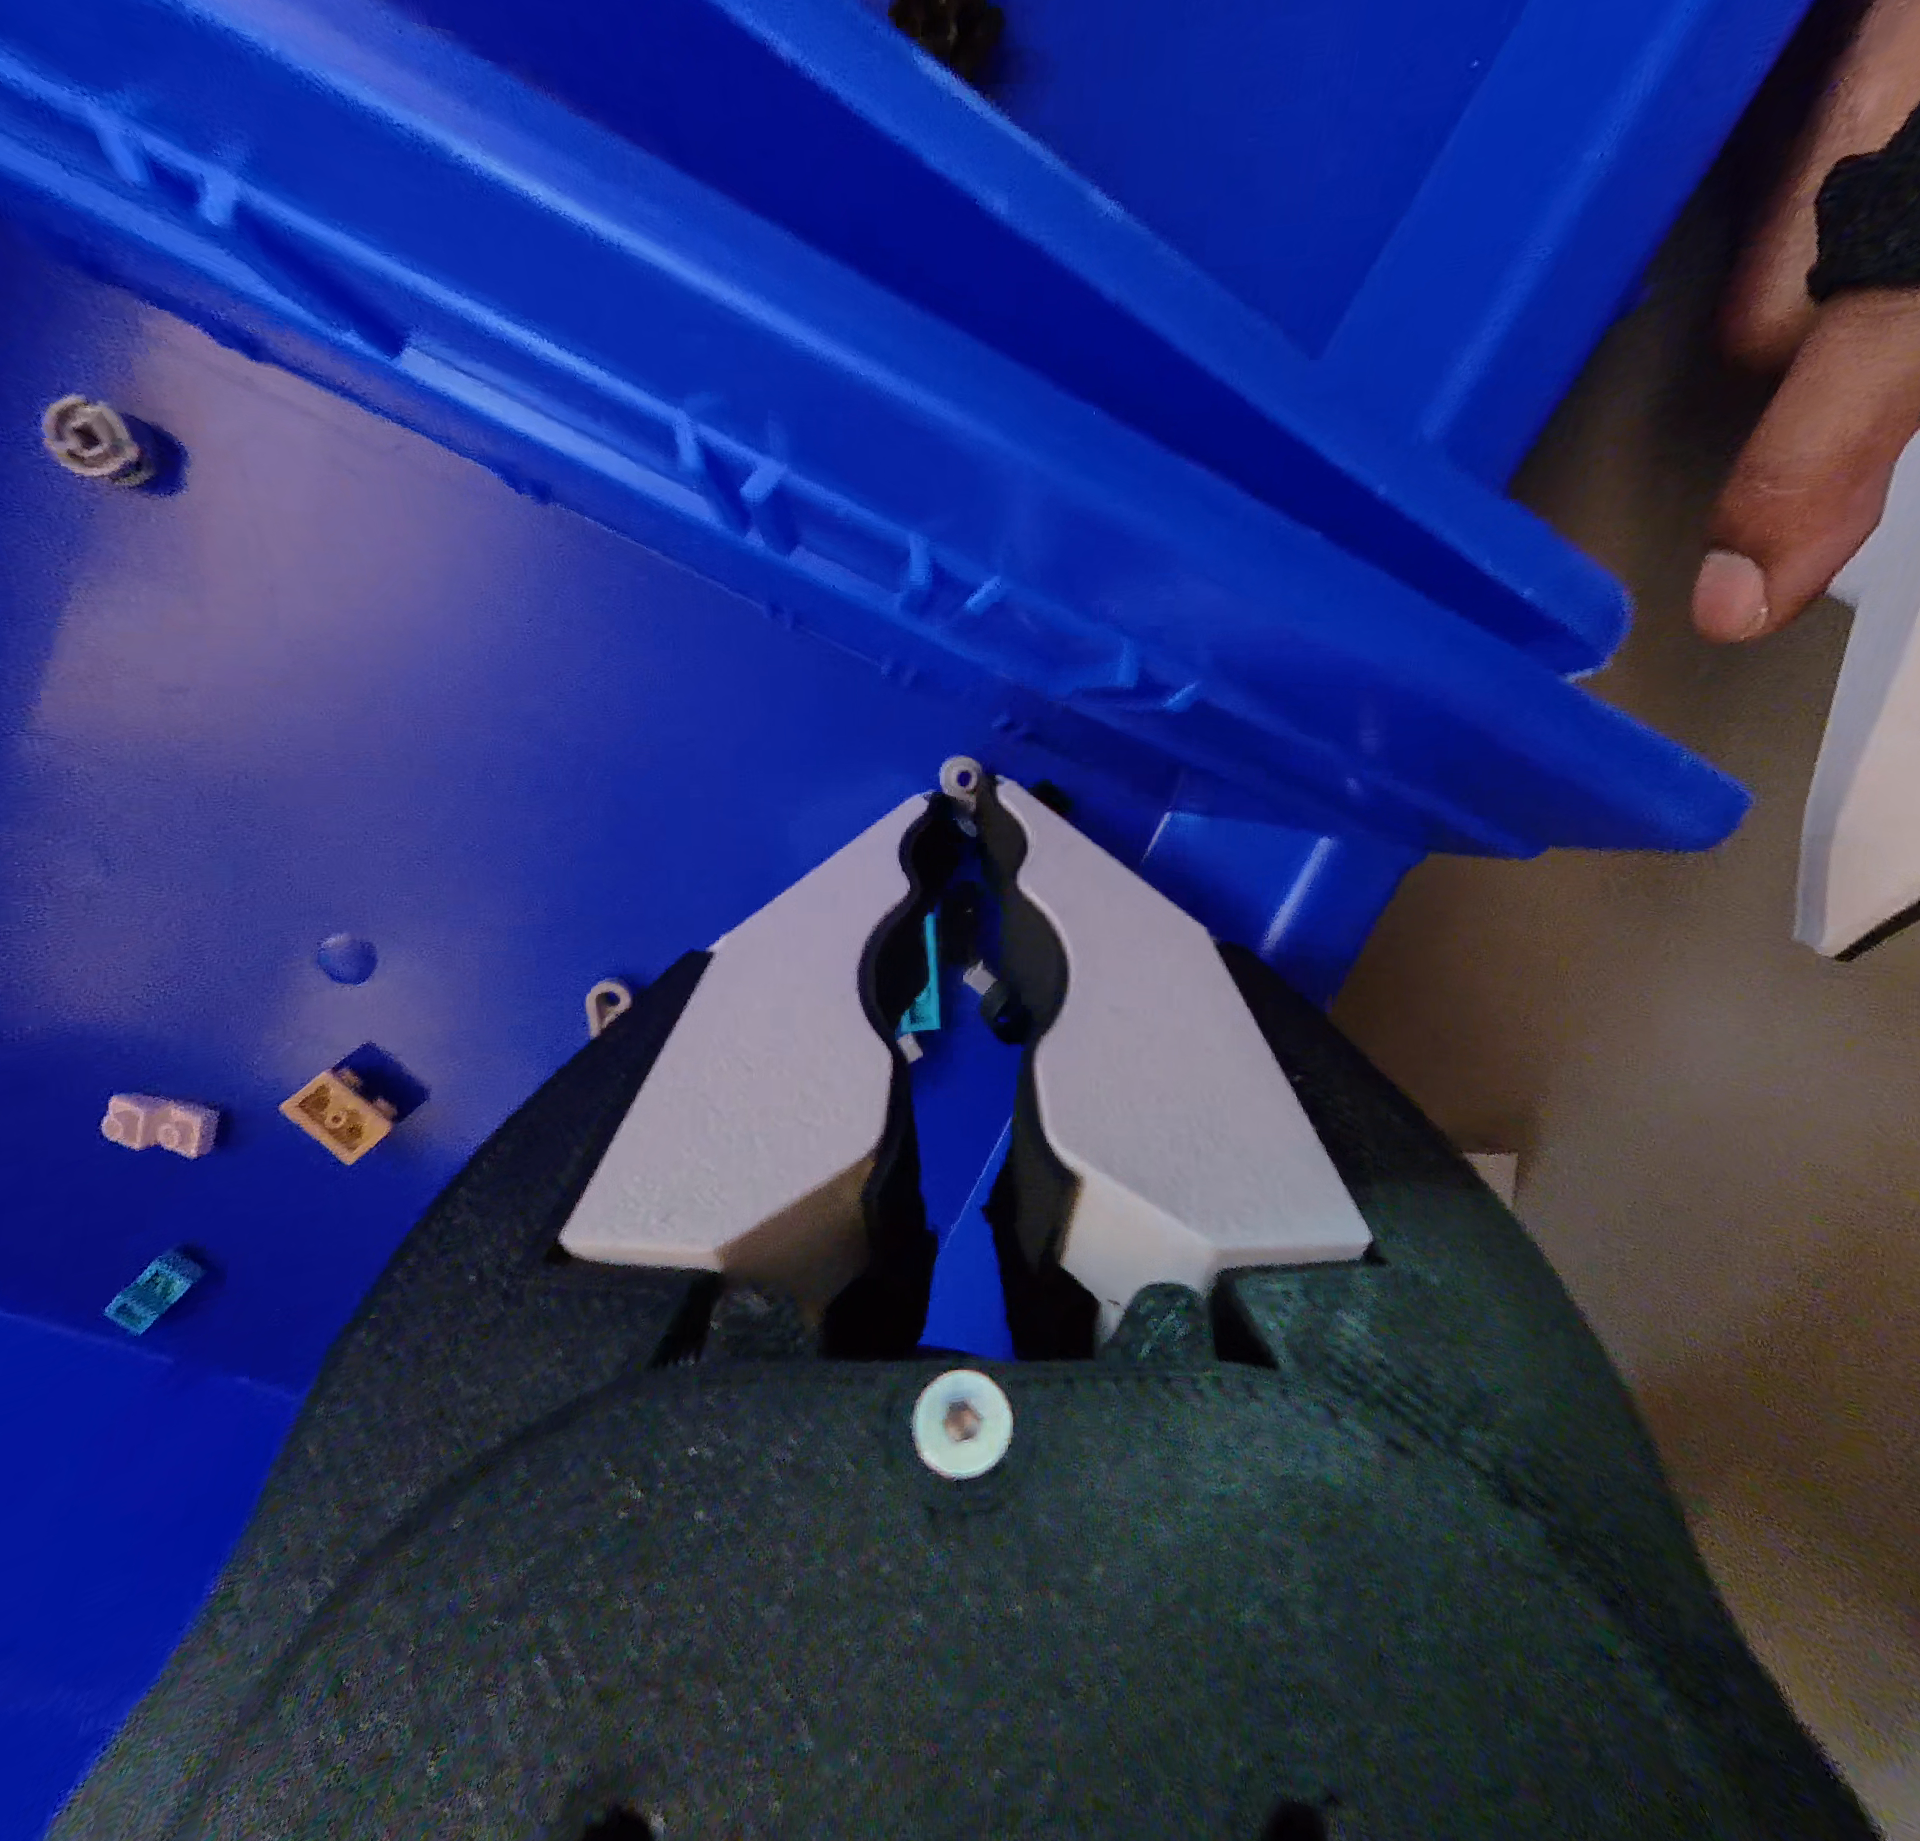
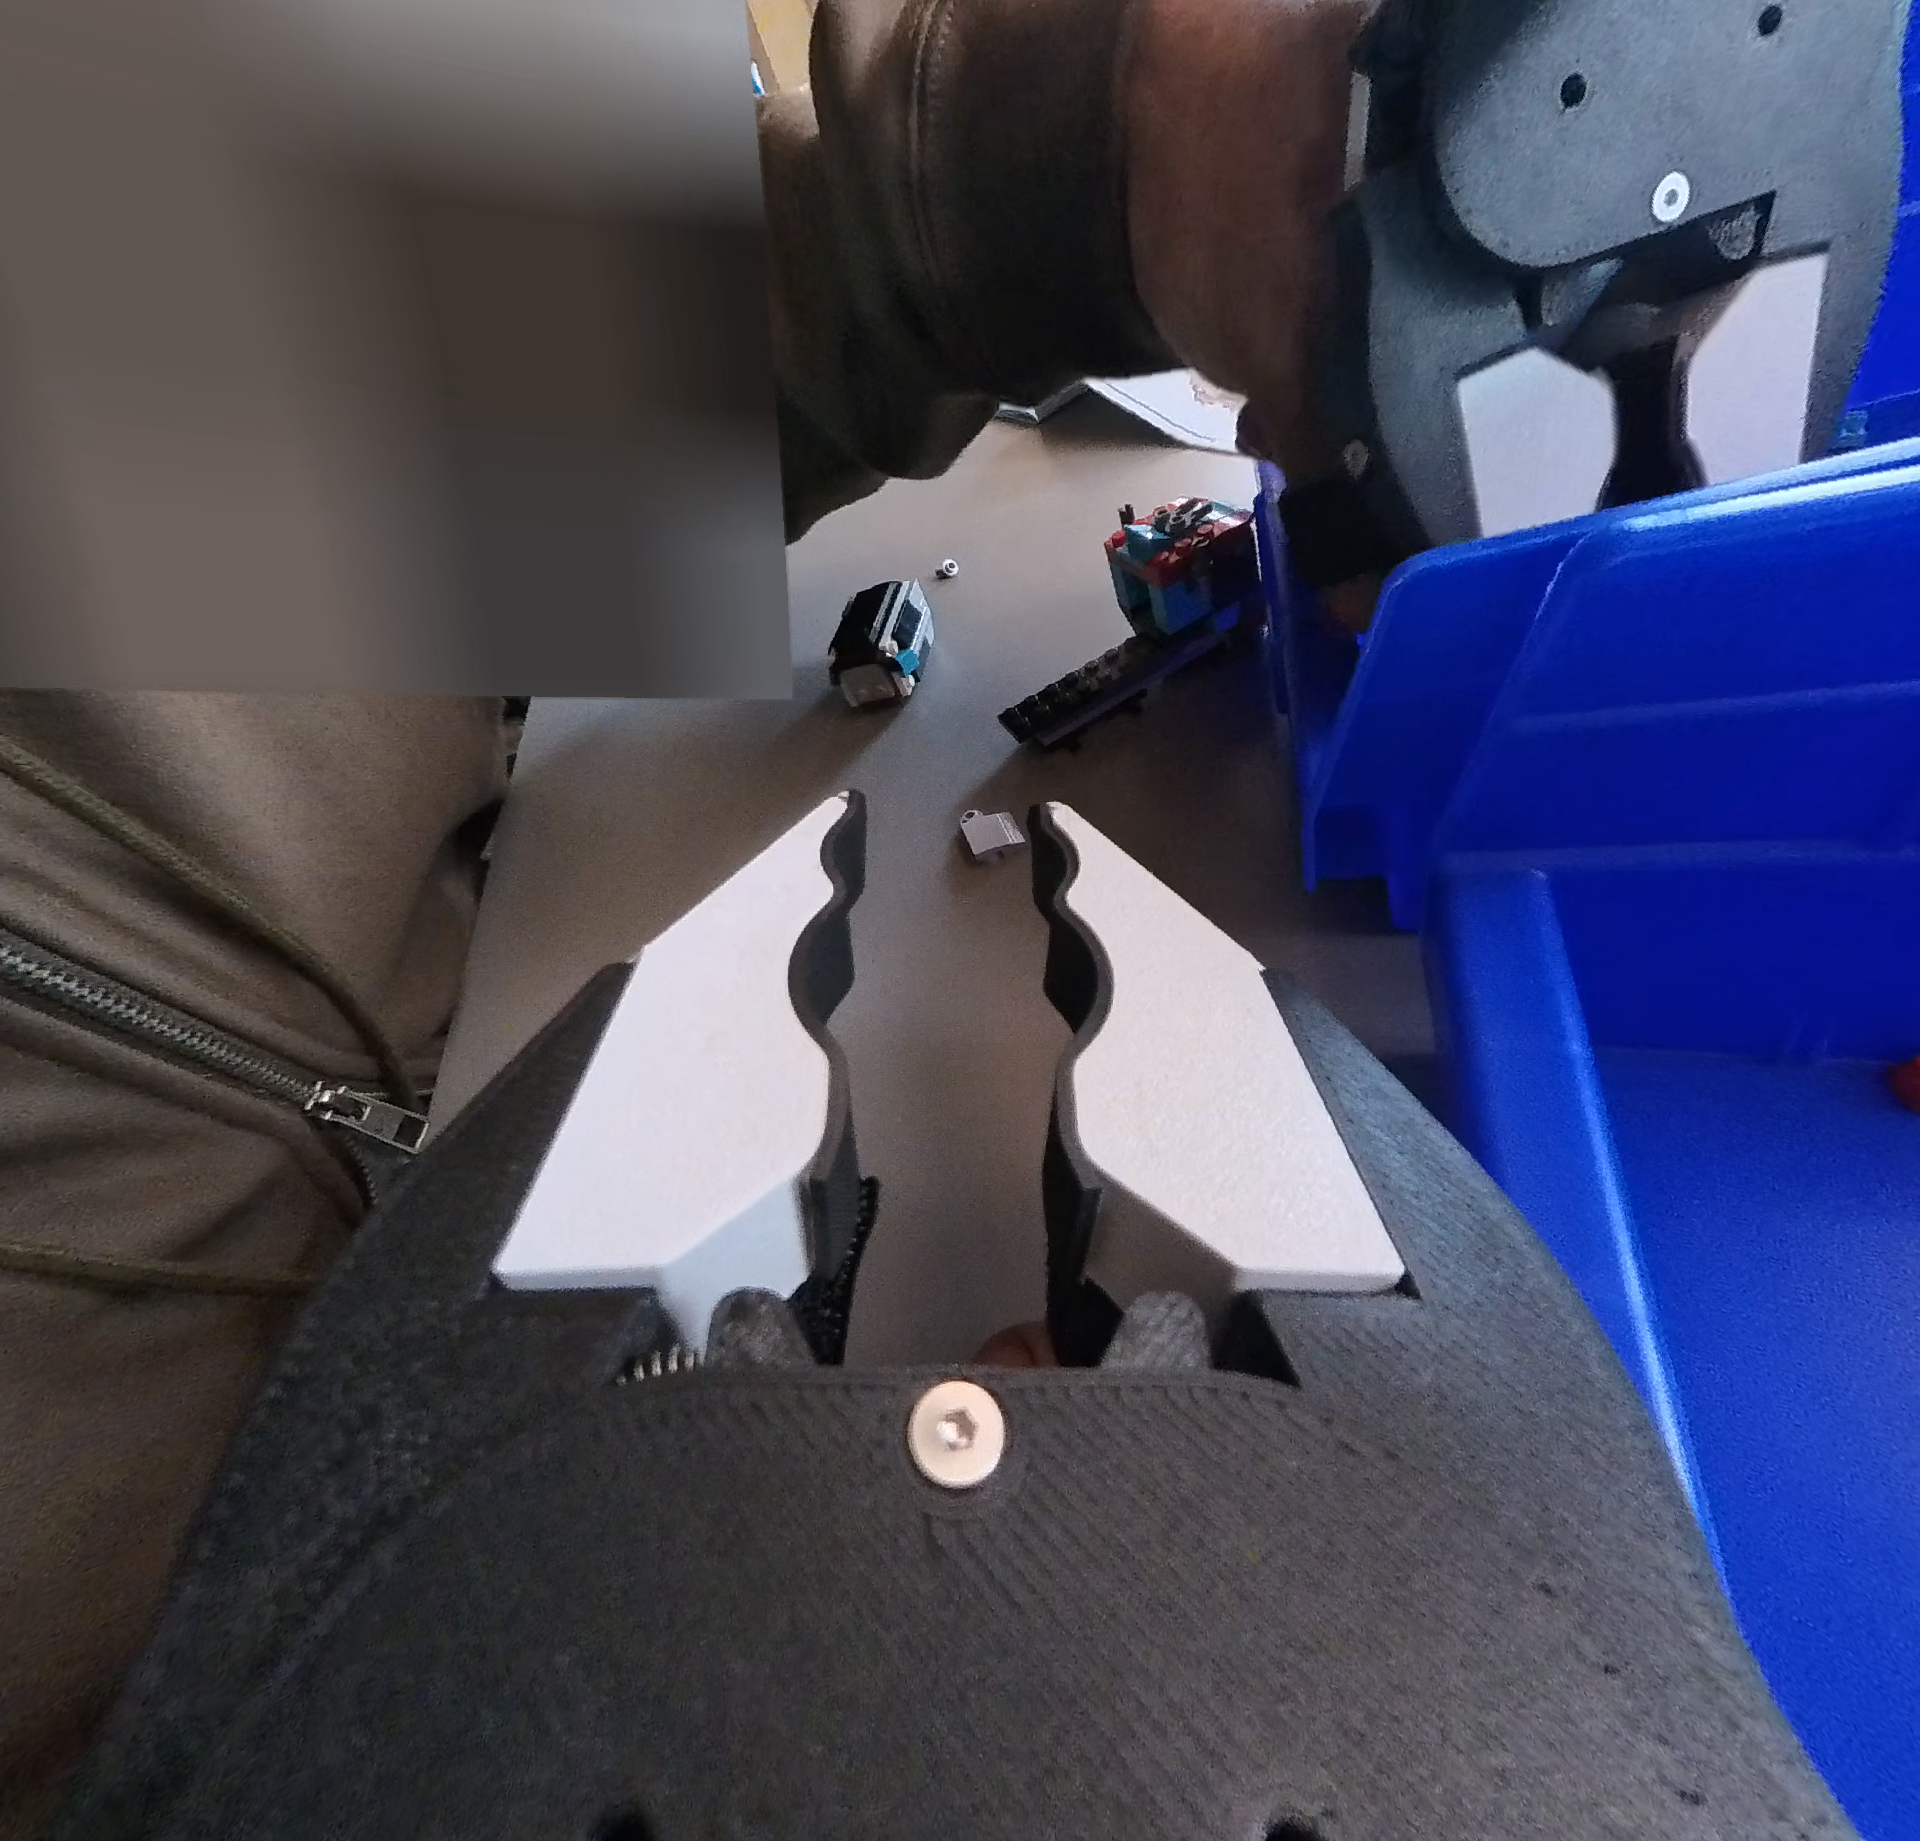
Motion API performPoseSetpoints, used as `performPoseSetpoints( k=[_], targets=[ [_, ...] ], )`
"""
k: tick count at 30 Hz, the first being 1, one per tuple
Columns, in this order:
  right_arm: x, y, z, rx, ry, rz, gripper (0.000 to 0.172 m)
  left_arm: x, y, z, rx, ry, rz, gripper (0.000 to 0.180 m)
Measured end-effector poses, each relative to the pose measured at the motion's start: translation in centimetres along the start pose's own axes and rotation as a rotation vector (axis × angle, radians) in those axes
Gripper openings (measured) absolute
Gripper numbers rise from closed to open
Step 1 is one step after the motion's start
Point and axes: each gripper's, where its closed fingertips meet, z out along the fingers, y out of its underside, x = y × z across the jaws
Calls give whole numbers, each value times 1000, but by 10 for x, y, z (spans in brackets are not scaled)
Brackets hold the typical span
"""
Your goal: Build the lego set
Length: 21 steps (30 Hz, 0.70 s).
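In the left wrist view my left gripper [image 1: 961,804] reaches into a blue bin [image 1: 520,752]. Its fingertips are shut on a small grey piece with a ring end [image 1: 961,778], near the bin's far wall. A teal piece [image 1: 925,970] and a small dark piece lie on the bin floor below the jaws. In the right wrist view my right gripper [image 2: 945,815] is open and empty above the grey table [image 2: 675,752]. A small grey piece [image 2: 992,835] lies on the table just off its right fingertip. The left gripper's body [image 2: 1652,233] shows at the top right, with its tips hidden behind the bin rim.
Loose pieces lie on the bin floor: a grey round one [image 1: 88,435], a tan brick [image 1: 338,1116], a pale one [image 1: 156,1126], a teal one [image 1: 156,1287]. A second blue bin [image 1: 1143,181] adjoins. A black-and-white build [image 2: 881,643], a colourful build [image 2: 1174,565] and blue bins [image 2: 1662,752] stand on the table.
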Motion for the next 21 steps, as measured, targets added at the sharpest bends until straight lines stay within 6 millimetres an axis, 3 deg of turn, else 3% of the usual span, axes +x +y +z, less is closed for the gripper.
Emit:
performPoseSetpoints(
  k=[7,17,21],
  targets=[
    [-1,0,0,0,0,-4,33,-21,-6,-26,110,-46,-95,6],
    [-1,0,0,1,0,-3,33,-38,1,-13,67,-94,-135,7],
    [-1,0,0,0,0,-4,33,-42,-1,-20,95,-113,-164,15]
  ],
)
